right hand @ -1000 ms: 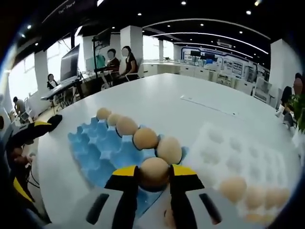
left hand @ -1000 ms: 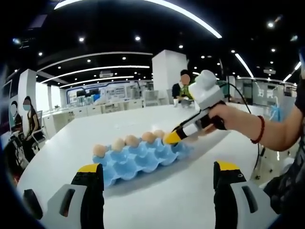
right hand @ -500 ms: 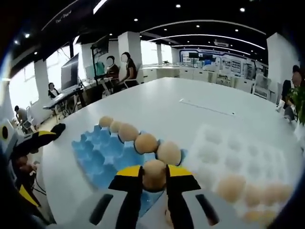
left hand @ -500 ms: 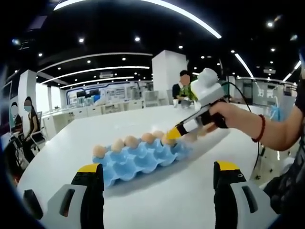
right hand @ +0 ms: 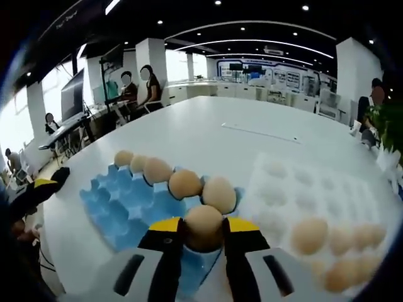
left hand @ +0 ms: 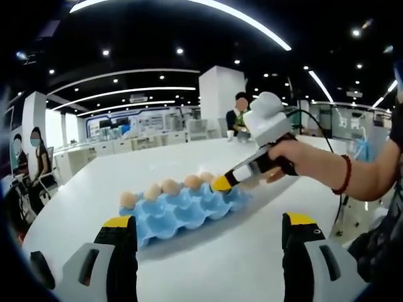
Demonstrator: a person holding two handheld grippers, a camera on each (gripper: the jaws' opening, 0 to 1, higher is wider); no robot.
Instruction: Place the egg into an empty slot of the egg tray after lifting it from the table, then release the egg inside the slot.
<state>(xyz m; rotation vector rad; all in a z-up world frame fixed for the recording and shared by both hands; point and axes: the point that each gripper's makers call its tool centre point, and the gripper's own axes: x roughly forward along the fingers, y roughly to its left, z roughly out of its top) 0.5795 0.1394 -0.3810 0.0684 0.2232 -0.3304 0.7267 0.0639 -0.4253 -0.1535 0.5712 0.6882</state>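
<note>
- My right gripper [right hand: 203, 236] squeezes one egg [right hand: 203, 227] over the blue tray [right hand: 119, 207].
- Five eggs [right hand: 186, 183] sit in the tray's one row.
- My left gripper [left hand: 208, 251] is wide apart, holding nothing.

Left gripper view low over the white table [left hand: 208, 258], facing the blue egg tray [left hand: 182, 211] from well back along its long side, right gripper view close above the tray's end [right hand: 126, 211], looking down its egg row, both sharing tray and table
</note>
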